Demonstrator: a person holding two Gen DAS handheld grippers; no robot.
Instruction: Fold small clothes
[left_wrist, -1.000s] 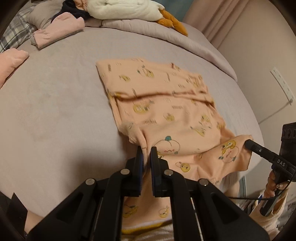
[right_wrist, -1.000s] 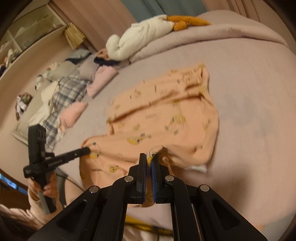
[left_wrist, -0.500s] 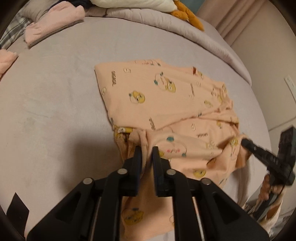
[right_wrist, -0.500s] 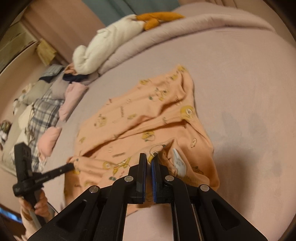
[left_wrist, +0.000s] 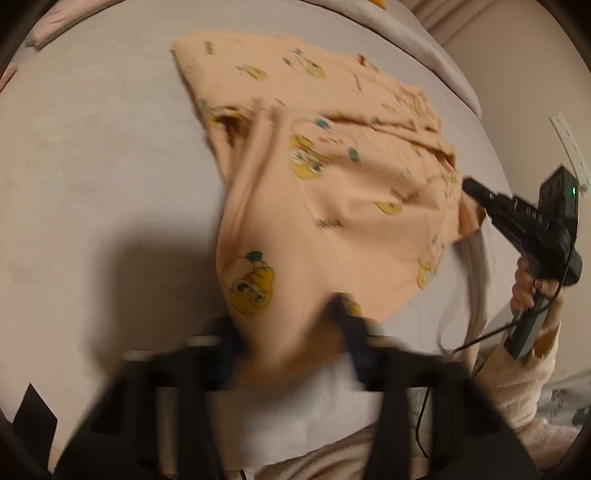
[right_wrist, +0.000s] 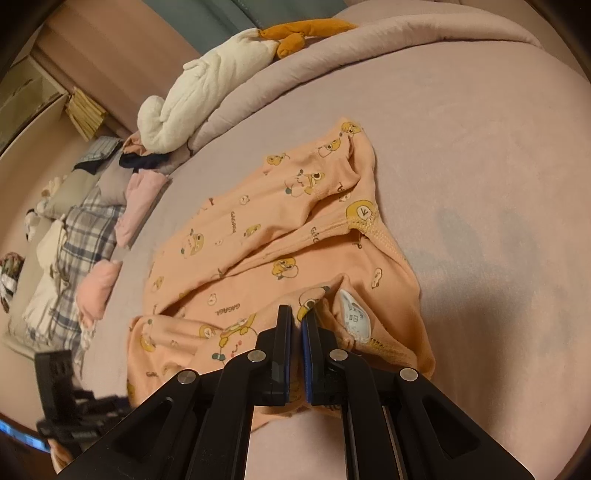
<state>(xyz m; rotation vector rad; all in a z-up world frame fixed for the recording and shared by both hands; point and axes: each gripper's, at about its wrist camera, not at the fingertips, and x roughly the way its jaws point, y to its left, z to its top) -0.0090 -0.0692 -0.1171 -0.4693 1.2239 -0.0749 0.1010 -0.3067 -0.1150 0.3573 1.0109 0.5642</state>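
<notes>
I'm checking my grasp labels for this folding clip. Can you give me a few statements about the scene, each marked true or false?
1. The right gripper has its jaws closed on the peach garment. True.
2. The left gripper has its jaws pressed tight together. False: though the view is blurred, they stand wide apart, with cloth between them.
3. A white care label shows on the garment just beside the right gripper. True.
4. The garment is blue plaid. False: it is peach with yellow cartoon prints.
5. A white plush toy lies at the far edge of the bed. True.
</notes>
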